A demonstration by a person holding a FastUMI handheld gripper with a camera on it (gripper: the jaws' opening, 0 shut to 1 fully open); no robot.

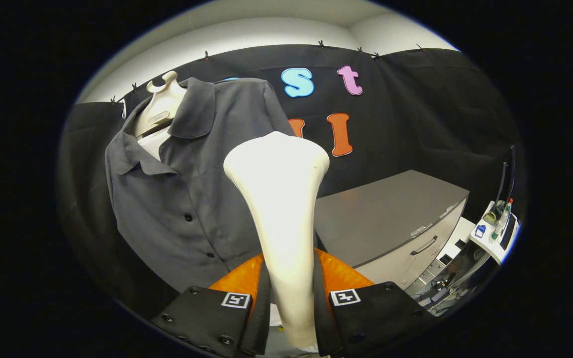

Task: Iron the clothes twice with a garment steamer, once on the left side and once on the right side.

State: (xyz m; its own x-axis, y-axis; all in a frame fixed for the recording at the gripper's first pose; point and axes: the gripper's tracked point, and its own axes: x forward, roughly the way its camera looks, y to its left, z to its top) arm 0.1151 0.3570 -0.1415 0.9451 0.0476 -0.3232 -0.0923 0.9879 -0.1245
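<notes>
Gripper (291,298) – both fingers clamped on steamer (281,199) handle | head upright – beside grey shirt (187,199) on mannequin (162,104) | cabinet (391,223) beyond

The gripper view looks forward and slightly upward along the fingers. It sits close to the shirted mannequin (162,107), which stands ahead.

the steamer (281,209) stands upright between the fingers (237,308), both pressed against its handle. beyond it to the left, the shirt (182,199) hangs on a mannequin (161,104). to the right sits a cabinet (391,223), a cart (495,233) beyond that.
</notes>
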